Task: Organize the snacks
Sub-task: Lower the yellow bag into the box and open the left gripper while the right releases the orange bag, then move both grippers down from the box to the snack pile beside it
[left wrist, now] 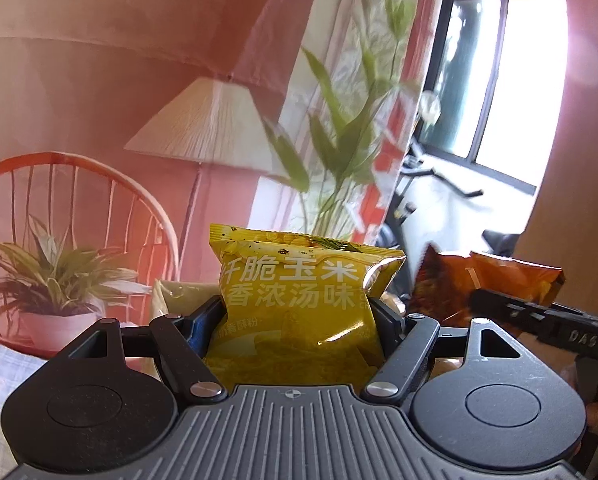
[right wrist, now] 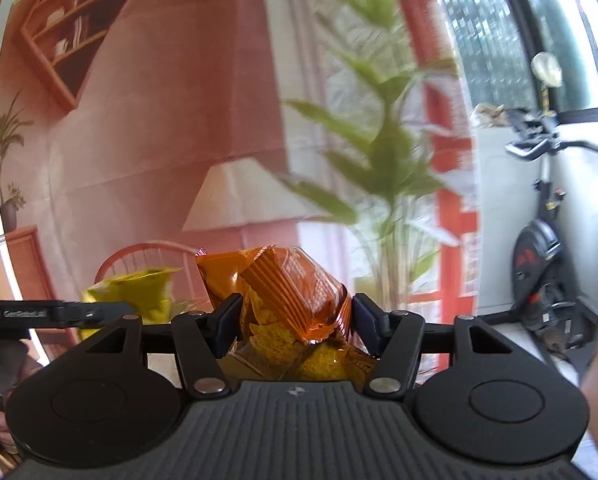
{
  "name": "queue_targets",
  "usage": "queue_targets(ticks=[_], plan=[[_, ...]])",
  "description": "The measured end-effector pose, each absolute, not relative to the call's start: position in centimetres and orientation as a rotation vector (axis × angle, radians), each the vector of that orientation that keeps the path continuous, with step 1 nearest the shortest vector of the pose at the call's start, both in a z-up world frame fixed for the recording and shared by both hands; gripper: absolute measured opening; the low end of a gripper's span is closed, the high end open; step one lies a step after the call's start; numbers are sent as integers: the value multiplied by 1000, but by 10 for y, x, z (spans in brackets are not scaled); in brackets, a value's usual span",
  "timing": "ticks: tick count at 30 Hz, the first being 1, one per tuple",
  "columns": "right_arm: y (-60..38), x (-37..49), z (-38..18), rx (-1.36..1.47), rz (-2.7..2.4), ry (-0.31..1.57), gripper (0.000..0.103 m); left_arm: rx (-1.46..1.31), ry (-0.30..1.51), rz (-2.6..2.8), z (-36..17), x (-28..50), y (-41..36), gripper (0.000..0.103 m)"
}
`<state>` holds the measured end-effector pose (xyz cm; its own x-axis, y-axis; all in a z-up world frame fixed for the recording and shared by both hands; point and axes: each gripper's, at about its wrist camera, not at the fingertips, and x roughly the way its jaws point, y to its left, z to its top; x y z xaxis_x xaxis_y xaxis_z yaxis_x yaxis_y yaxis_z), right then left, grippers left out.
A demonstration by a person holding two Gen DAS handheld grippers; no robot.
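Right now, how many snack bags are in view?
2: yellow corn snack bag between the left gripper jaws; orange chip bag between the right gripper jaws. Others may be hidden.

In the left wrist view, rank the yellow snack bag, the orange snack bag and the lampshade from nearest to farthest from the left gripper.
1. yellow snack bag: clamped in the left gripper.
2. orange snack bag: just right, in the right gripper.
3. lampshade: far behind, upper left.

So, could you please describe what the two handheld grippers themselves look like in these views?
Both look alike. The left gripper and the right gripper each have a ribbed dark grey body, two round black discs at its sides, and black linkage bars with silver pivot pins leading to dark blue jaws. From the side, each shows a slim black bar with pale lettering. No cables or sleeves are visible.
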<state>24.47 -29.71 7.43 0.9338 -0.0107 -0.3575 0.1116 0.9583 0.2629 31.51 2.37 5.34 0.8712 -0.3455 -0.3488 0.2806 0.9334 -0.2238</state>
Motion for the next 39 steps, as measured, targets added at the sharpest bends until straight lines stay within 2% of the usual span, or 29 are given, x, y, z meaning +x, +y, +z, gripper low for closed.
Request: queue_targets(ticks=[7,15,18,22,39], plan=[[-288,295,30,296,-87,491,62,-128,485,-293,36,349,23,78],[-279,312,17,256,-95,526,64,-76,504,-296,35,360,16,79],[-280,313,16,266,-91,537,66,-92,516,-311,34,363,17,86],[-278,309,15,266,-87,533,73,-93,522,-297,33,364,17,86],[-279,259,41,256,-124,457,73,-138,518,-301,56,324,38,86]])
